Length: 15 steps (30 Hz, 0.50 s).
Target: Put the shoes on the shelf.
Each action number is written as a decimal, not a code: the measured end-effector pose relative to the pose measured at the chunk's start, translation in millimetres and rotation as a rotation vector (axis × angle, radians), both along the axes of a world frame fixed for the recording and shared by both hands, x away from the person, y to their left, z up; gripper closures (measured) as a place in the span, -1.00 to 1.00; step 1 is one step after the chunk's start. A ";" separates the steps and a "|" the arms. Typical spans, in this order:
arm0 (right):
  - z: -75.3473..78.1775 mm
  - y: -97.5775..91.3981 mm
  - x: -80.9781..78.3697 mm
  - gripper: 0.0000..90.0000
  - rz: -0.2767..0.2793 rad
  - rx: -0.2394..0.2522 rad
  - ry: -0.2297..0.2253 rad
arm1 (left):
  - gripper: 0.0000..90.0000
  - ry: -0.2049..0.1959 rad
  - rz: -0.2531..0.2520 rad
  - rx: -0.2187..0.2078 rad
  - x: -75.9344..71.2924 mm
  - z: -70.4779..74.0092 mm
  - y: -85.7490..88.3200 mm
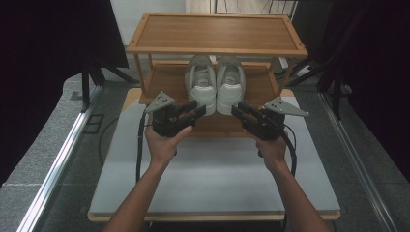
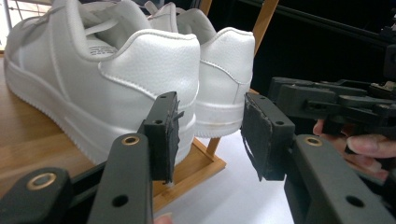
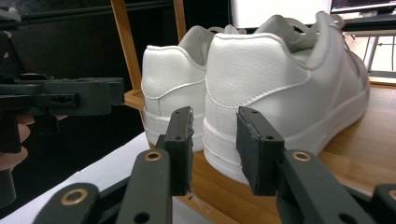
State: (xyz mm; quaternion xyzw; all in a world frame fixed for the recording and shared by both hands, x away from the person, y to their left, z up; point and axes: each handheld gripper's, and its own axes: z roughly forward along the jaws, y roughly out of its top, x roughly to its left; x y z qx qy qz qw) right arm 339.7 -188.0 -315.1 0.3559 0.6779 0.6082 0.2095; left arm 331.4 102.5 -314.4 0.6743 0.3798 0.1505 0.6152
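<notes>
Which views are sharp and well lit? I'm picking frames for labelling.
High view: soft and dim, dark at both sides, the white shoes brightest. Left gripper view: shoes crisp, near jaws slightly soft, bright glare top left. Right gripper view: heels crisp, blown-out brightness at top right, dark background at left.

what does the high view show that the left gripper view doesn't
The high view takes in the whole wooden two-tier rack with its bare top shelf, the pale grey table board, and both forearms coming in from below. The left gripper view gives the left gripper up close: open jaws, nothing between the pads, just behind the heels. Both show the pair of white leather sneakers side by side on the lower shelf, heels toward the person, and the right gripper.
</notes>
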 end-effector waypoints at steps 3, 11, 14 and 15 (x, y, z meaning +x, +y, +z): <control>-1.3 -6.9 -5.9 0.41 0.001 0.010 -0.005 | 0.22 0.008 0.001 0.007 -6.1 -4.4 5.9; -17.5 -29.6 -20.4 0.38 -0.011 0.025 0.012 | 0.16 0.051 0.021 0.016 -20.8 -25.1 19.7; -24.4 -38.2 -24.7 0.38 -0.012 0.038 0.028 | 0.14 0.057 0.024 0.029 -25.8 -31.0 22.2; -26.4 -40.7 -26.3 0.38 -0.016 0.042 0.025 | 0.13 0.059 0.026 0.031 -27.8 -33.4 23.1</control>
